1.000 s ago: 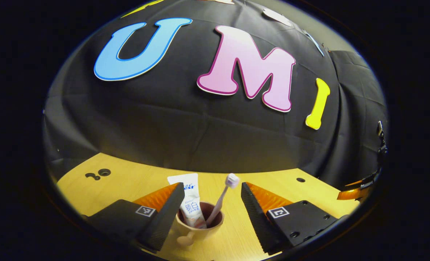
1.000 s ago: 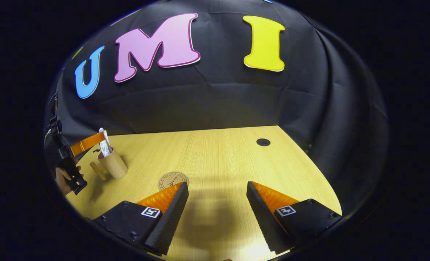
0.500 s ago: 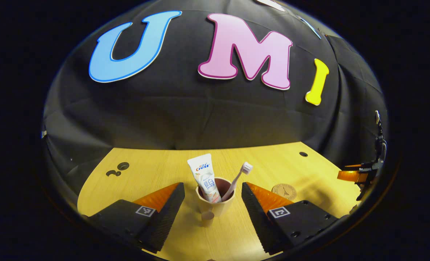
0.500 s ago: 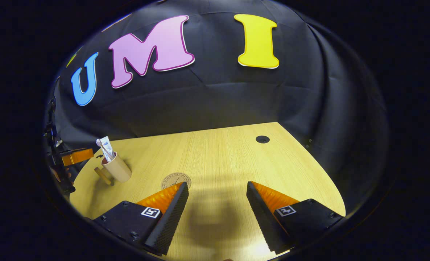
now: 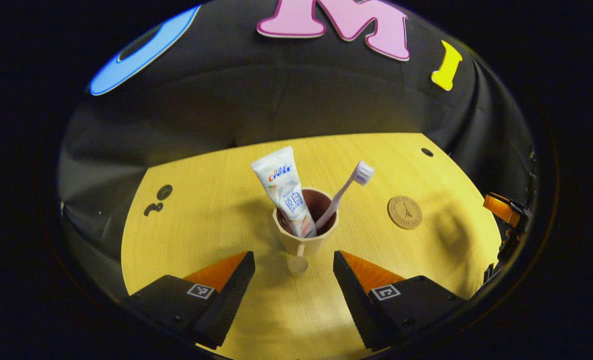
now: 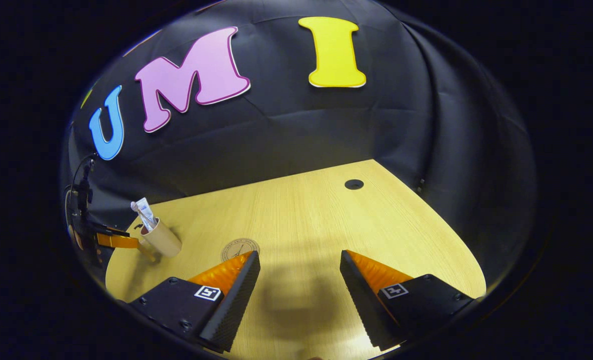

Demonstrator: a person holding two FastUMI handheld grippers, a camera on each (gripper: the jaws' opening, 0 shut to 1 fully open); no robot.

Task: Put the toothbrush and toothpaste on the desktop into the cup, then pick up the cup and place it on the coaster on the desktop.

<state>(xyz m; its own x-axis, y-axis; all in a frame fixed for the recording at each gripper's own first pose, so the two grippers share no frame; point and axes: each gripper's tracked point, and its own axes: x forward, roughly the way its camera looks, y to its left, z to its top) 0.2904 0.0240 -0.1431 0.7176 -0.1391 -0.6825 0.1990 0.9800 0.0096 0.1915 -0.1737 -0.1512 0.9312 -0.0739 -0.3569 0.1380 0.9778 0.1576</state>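
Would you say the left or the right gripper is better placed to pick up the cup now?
Left. The left gripper is open and lined up with the cup, whose handle sits between its fingers. The right gripper is open over bare desktop, with the cup off to its side.

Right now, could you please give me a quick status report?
Both grippers open, left gripper short of cup. Toothpaste and toothbrush inside cup. Coaster bare, path unobstructed.

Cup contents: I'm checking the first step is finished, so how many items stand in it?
2. The toothpaste leans toward the left side of the cup; the toothbrush leans to the right, head up. Anything lower inside is hidden.
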